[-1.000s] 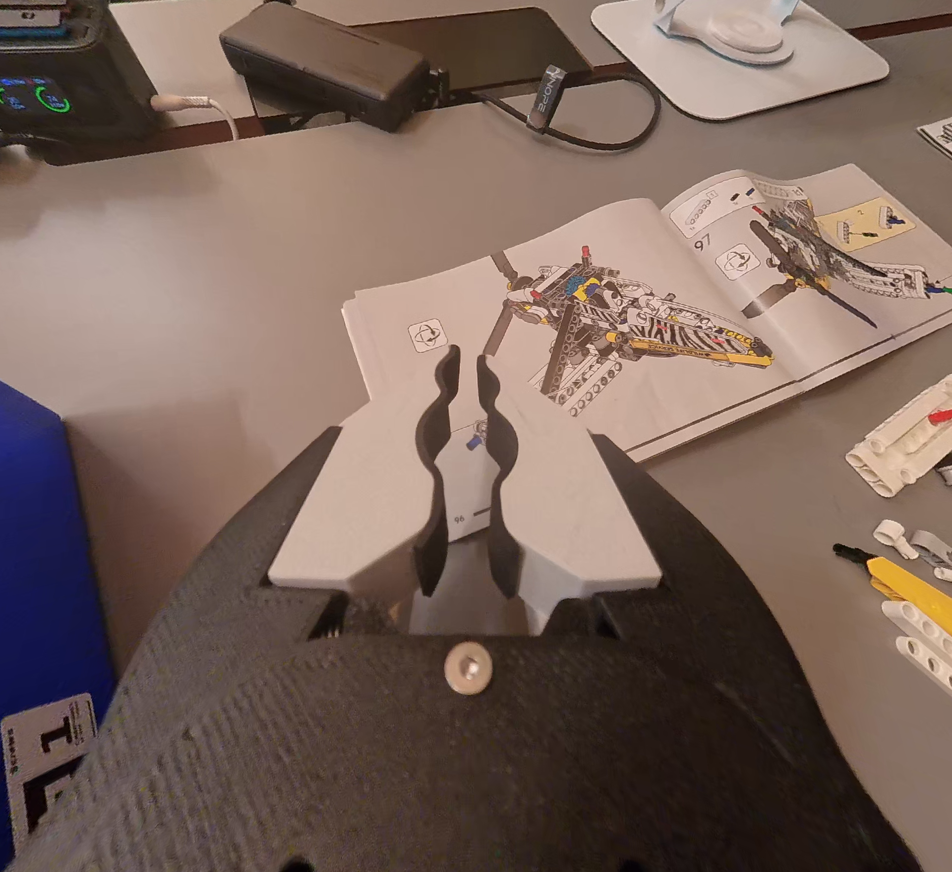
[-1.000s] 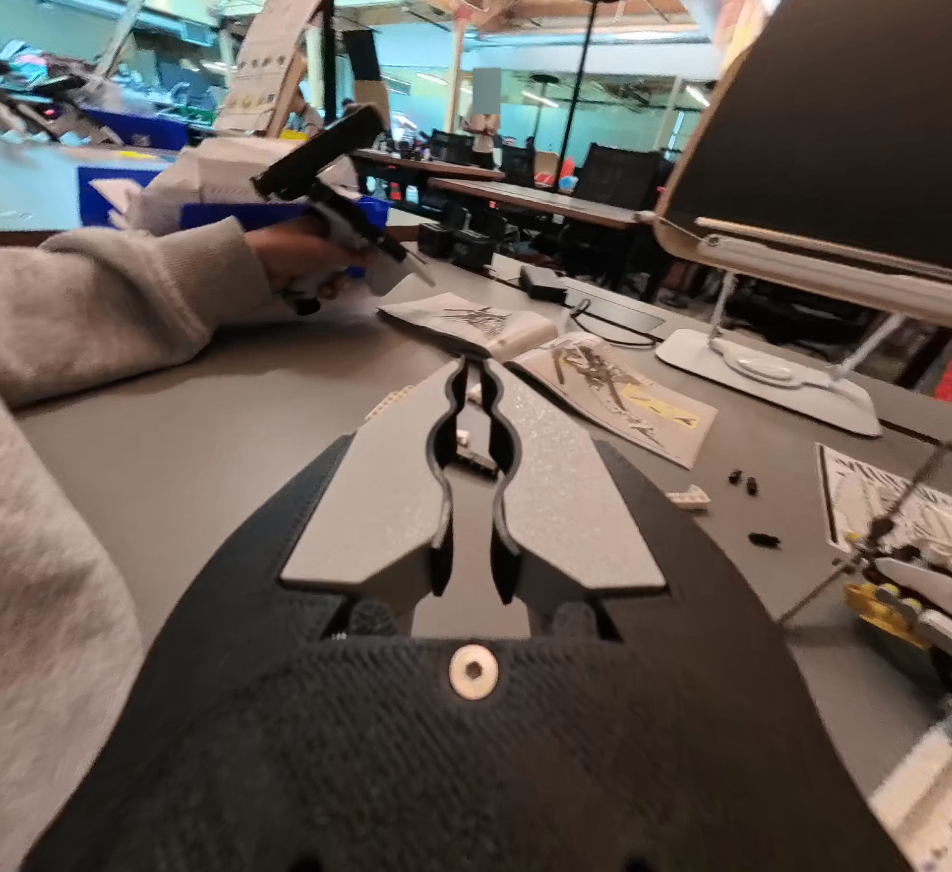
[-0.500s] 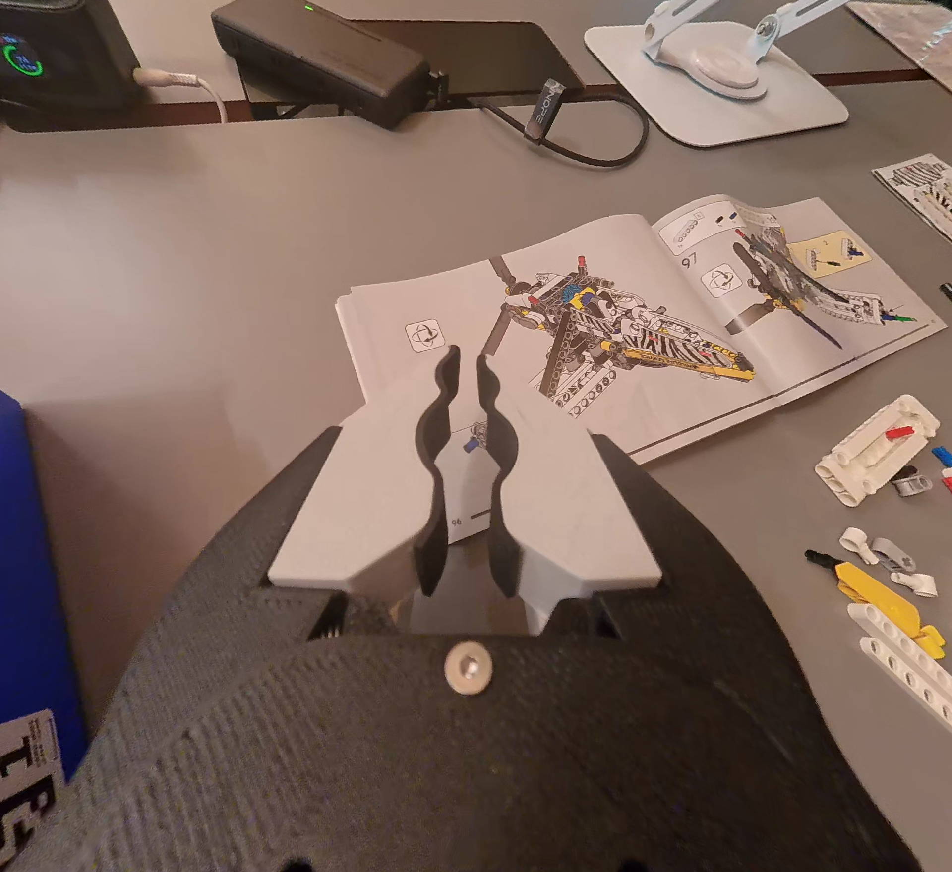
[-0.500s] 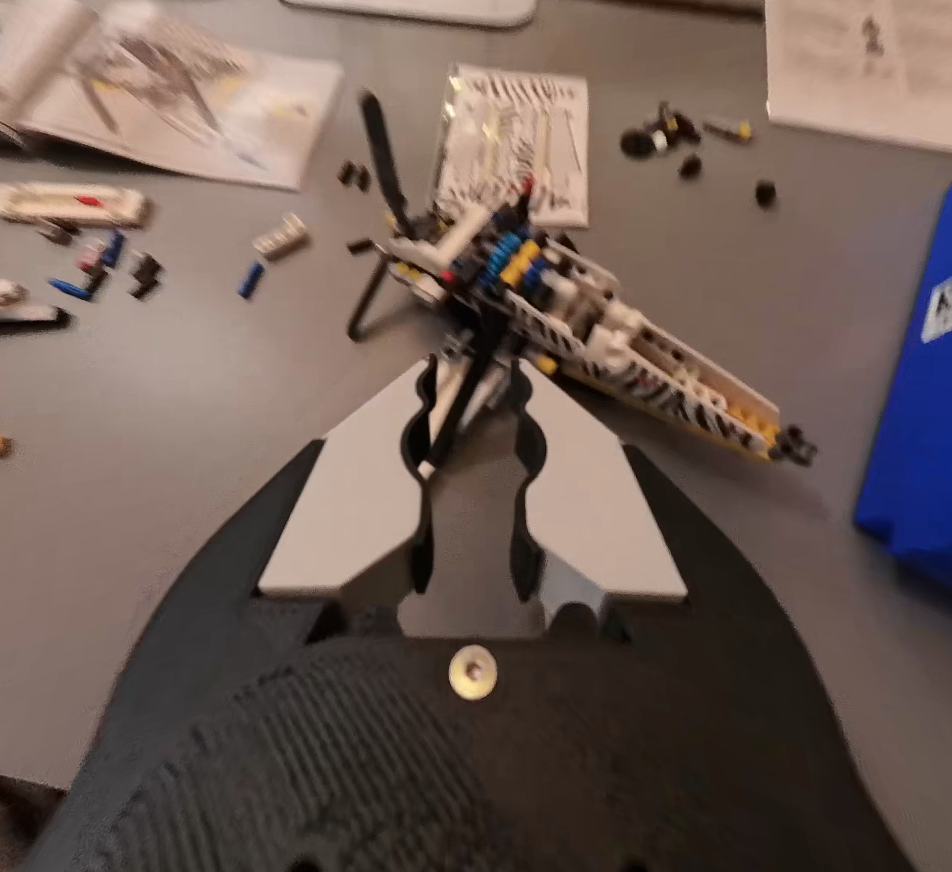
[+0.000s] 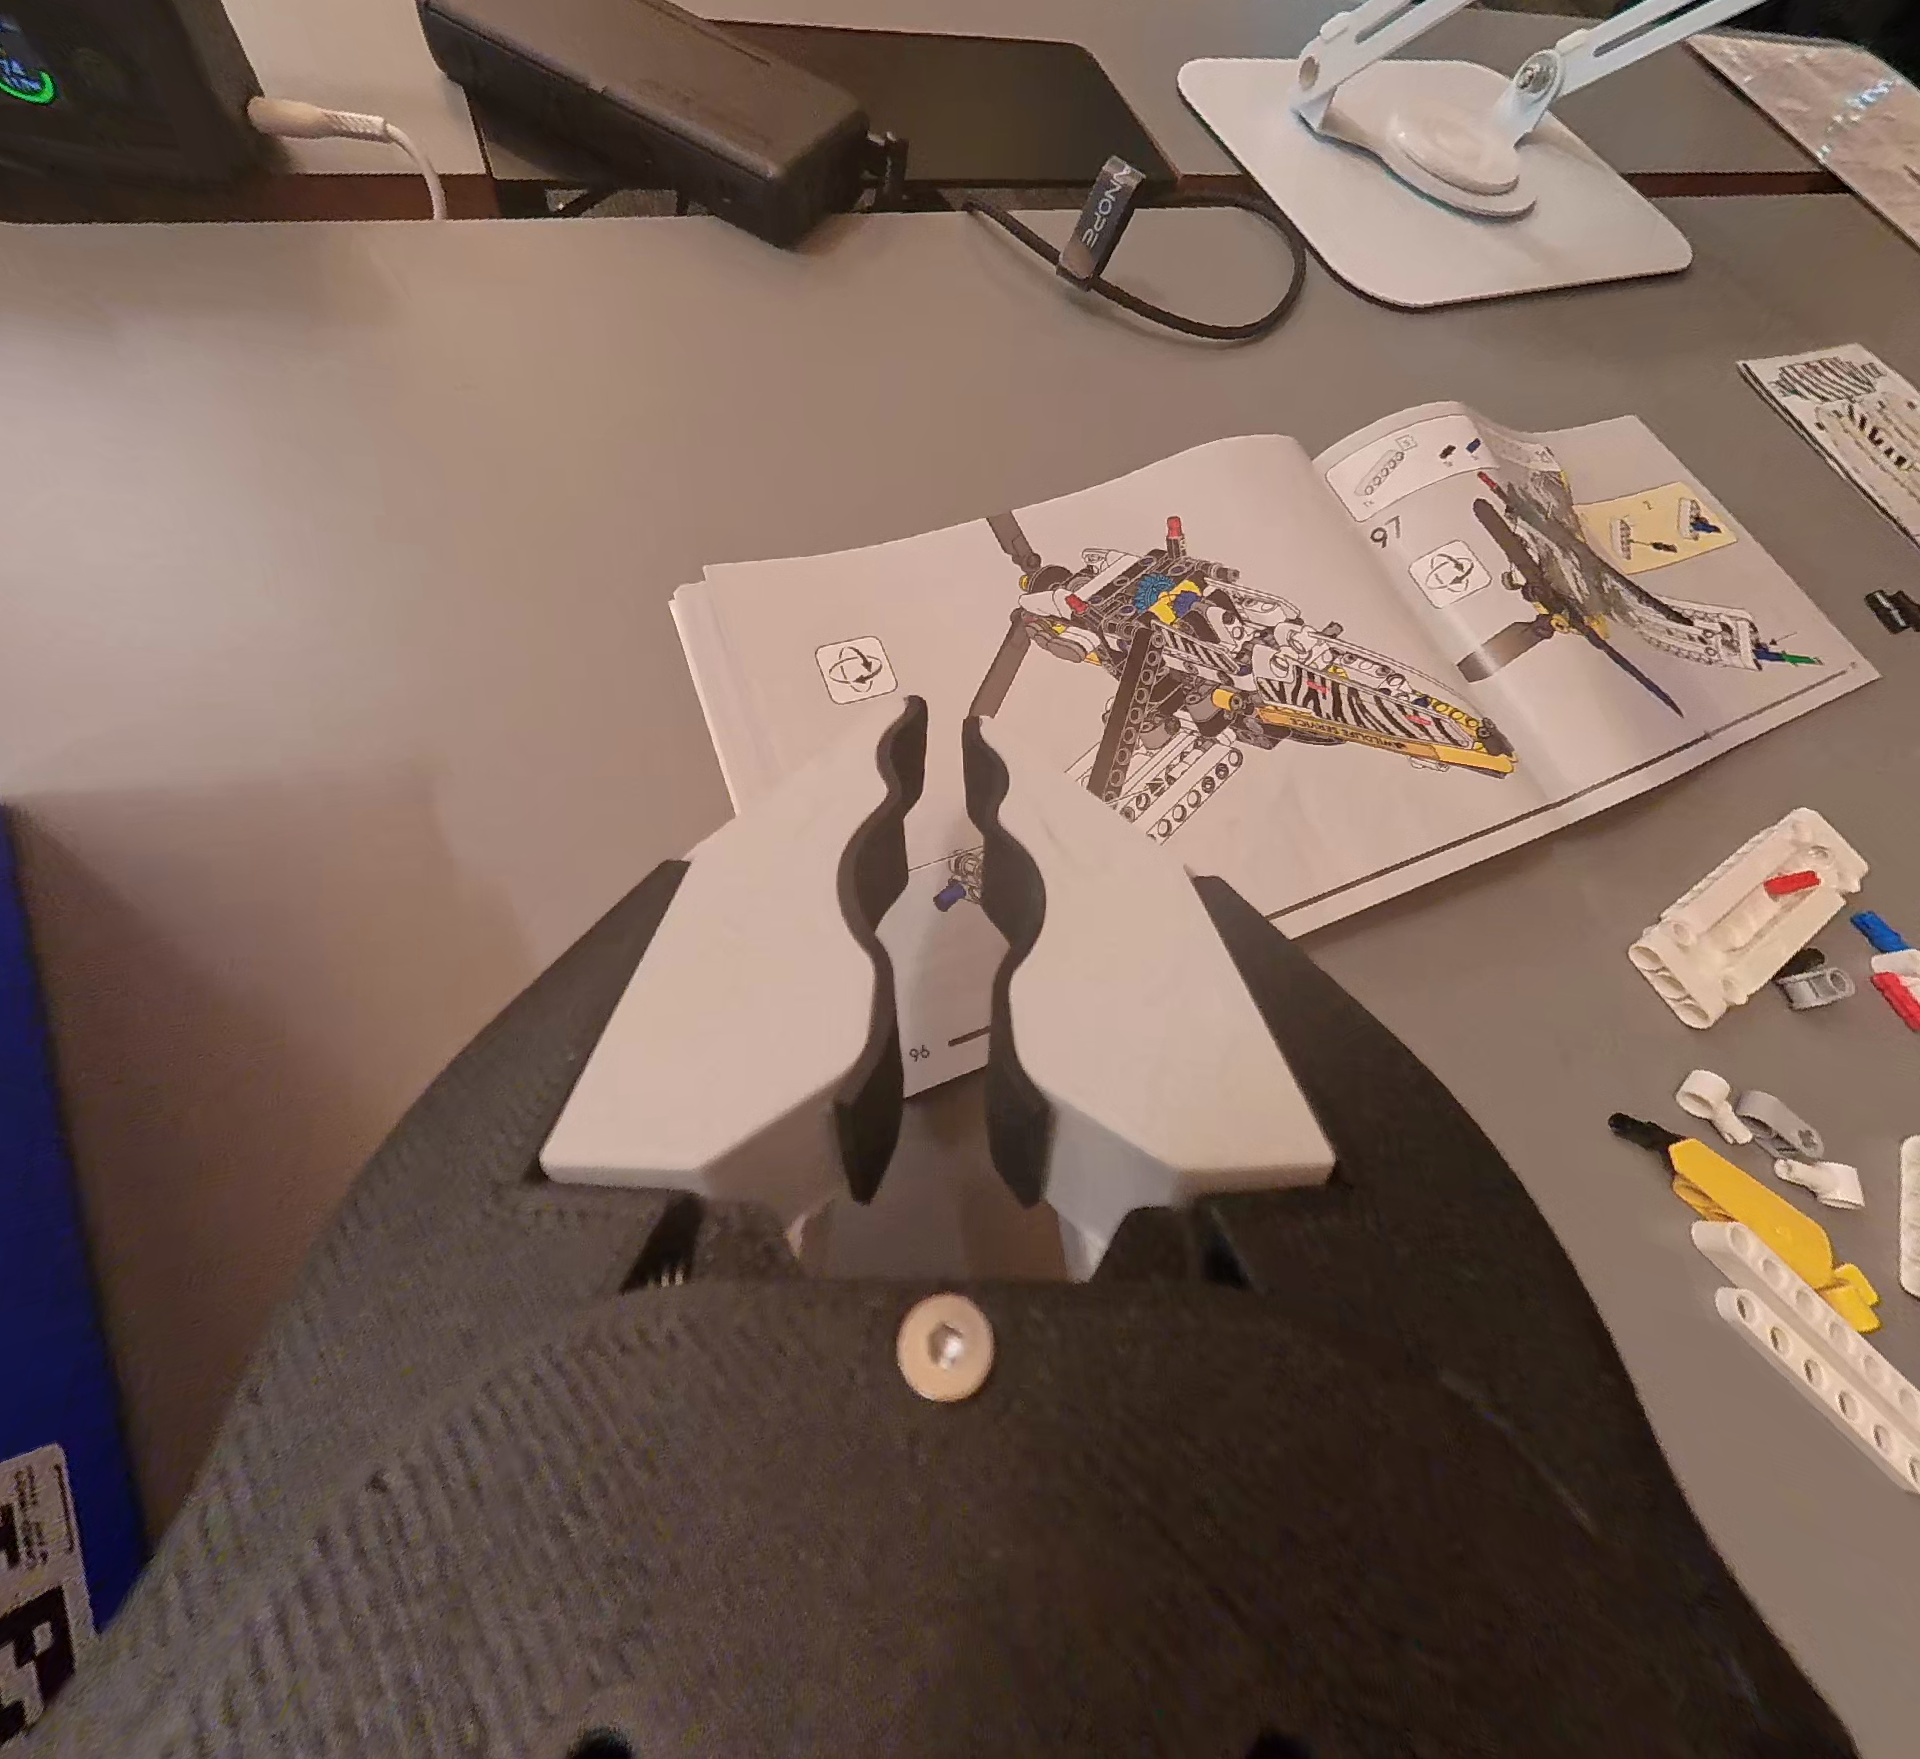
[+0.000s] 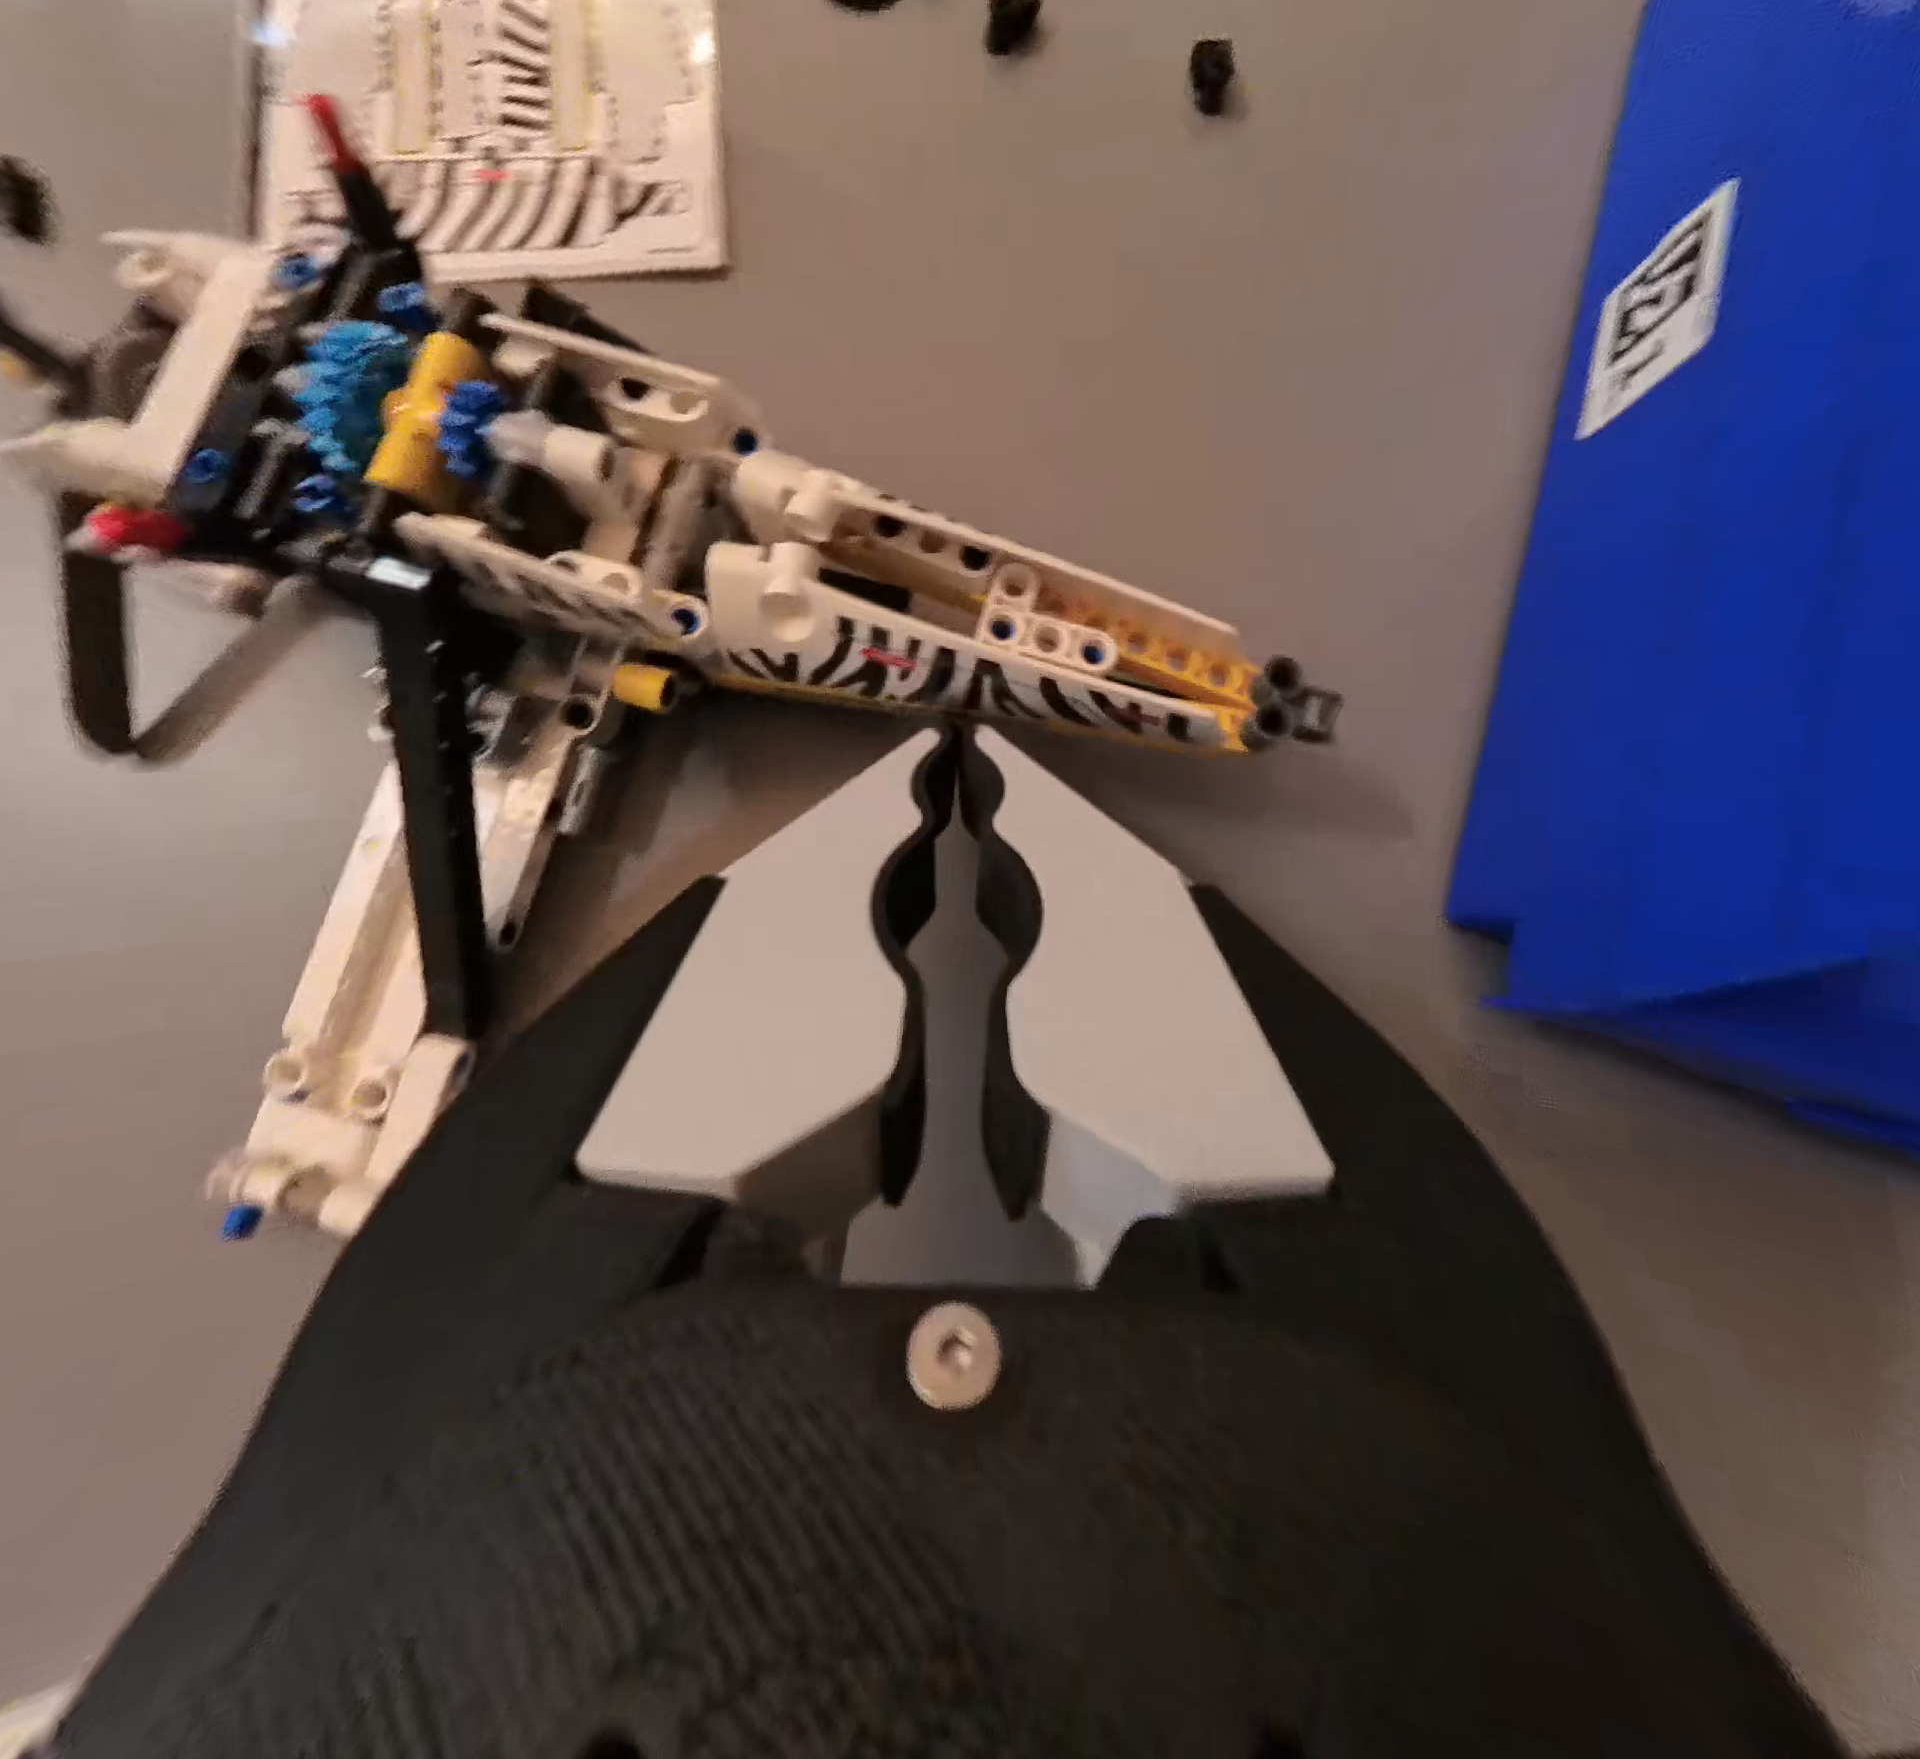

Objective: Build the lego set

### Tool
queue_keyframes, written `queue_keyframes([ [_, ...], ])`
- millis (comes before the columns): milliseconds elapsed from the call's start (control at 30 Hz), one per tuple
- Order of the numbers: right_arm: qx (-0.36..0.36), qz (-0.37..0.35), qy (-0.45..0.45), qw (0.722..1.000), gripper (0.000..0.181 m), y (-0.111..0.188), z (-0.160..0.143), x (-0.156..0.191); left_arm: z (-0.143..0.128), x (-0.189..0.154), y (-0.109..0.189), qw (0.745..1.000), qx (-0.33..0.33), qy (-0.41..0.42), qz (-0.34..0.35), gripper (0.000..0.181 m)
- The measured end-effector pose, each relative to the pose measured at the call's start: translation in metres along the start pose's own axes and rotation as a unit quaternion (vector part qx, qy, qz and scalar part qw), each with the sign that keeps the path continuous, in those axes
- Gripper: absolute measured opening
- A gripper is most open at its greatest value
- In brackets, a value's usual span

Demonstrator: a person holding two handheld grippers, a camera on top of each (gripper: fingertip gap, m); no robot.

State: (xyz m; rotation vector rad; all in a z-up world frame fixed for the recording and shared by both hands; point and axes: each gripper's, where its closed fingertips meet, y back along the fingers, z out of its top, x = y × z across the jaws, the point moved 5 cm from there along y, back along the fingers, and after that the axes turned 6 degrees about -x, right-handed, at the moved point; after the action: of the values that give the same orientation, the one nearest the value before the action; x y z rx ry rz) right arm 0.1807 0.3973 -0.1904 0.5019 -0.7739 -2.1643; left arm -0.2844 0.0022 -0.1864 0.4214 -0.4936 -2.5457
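One open instruction booklet (image 5: 1195, 670) lies on the grey desk (image 5: 416, 514). One sticker sheet (image 6: 488, 47) and one partly built model (image 6: 665, 546) lie there too. One blue box (image 6: 1745, 566) stands at the right. There is one black power brick (image 5: 644, 88), one white stand base (image 5: 1434, 182) and two long white beams (image 5: 1808, 1335). Small loose pieces are too many and too blurred to count.

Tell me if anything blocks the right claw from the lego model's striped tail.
Nothing visible does. The right claw sits just short of the lego model, tips nearly shut, pointing at the underside of its zebra-striped tail. Only bare grey table shows around them; the blue box stands off to the side.
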Motion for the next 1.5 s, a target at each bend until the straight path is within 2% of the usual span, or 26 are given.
queue_keyframes([
  [100,0.004,-0.036,-0.005,0.999,0.0,-0.014,0.012,-0.017,0.001,-0.001,0.001,1.0,-0.003,0.001,-0.002,0.005],
  [300,-0.005,-0.035,-0.059,0.998,0.0,-0.048,0.05,-0.035,0.0,-0.003,0.0,1.0,0.001,-0.007,-0.003,0.005],
  [367,-0.004,-0.028,-0.07,0.997,0.011,-0.058,0.061,-0.037,0.0,-0.003,0.0,1.0,0.001,-0.006,-0.003,0.005],
  [433,-0.025,0.014,-0.089,0.996,0.028,-0.066,0.076,-0.033,0.001,-0.004,0.001,1.0,-0.001,-0.005,-0.006,0.005],
  [533,-0.053,0.141,-0.146,0.978,0.065,-0.076,0.098,-0.015,0.004,-0.008,0.002,1.0,-0.006,-0.006,-0.013,0.005],
  [600,-0.031,0.218,-0.187,0.957,0.07,-0.084,0.108,-0.002,0.005,-0.011,0.003,1.0,-0.007,-0.012,-0.016,0.005],
  [700,0.038,0.304,-0.184,0.934,0.095,-0.092,0.112,0.02,0.006,-0.014,0.004,1.0,-0.008,-0.025,-0.012,0.005],
  [767,0.085,0.327,-0.158,0.928,0.107,-0.094,0.109,0.036,0.007,-0.014,0.004,0.999,-0.008,-0.032,-0.009,0.005],
  [833,0.13,0.315,-0.112,0.933,0.114,-0.095,0.102,0.05,0.008,-0.015,0.005,0.999,-0.01,-0.031,-0.01,0.005],
  [867,0.151,0.298,-0.078,0.939,0.111,-0.095,0.098,0.054,0.008,-0.016,0.005,0.999,-0.011,-0.029,-0.013,0.005],
  [933,0.183,0.272,-0.013,0.945,0.093,-0.093,0.092,0.063,0.009,-0.017,0.006,0.999,-0.012,-0.028,-0.017,0.006],
  [1033,0.21,0.291,0.042,0.932,0.08,-0.084,0.089,0.083,0.01,-0.02,0.007,0.999,-0.014,-0.032,-0.02,0.006],
  [1100,0.223,0.314,0.088,0.919,0.072,-0.075,0.086,0.097,0.011,-0.022,0.008,0.999,-0.015,-0.036,-0.02,0.006],
  [1267,0.238,0.358,0.242,0.87,0.065,-0.047,0.072,0.13,0.012,-0.024,0.009,0.999,-0.018,-0.038,-0.023,0.006],
  [1400,0.221,0.368,0.358,0.829,0.071,-0.023,0.058,0.162,0.012,-0.025,0.009,0.999,-0.018,-0.039,-0.024,0.006],
  [1500,0.213,0.373,0.411,0.804,0.076,-0.008,0.047,0.185,0.011,-0.025,0.008,0.999,-0.015,-0.04,-0.024,0.006],
])
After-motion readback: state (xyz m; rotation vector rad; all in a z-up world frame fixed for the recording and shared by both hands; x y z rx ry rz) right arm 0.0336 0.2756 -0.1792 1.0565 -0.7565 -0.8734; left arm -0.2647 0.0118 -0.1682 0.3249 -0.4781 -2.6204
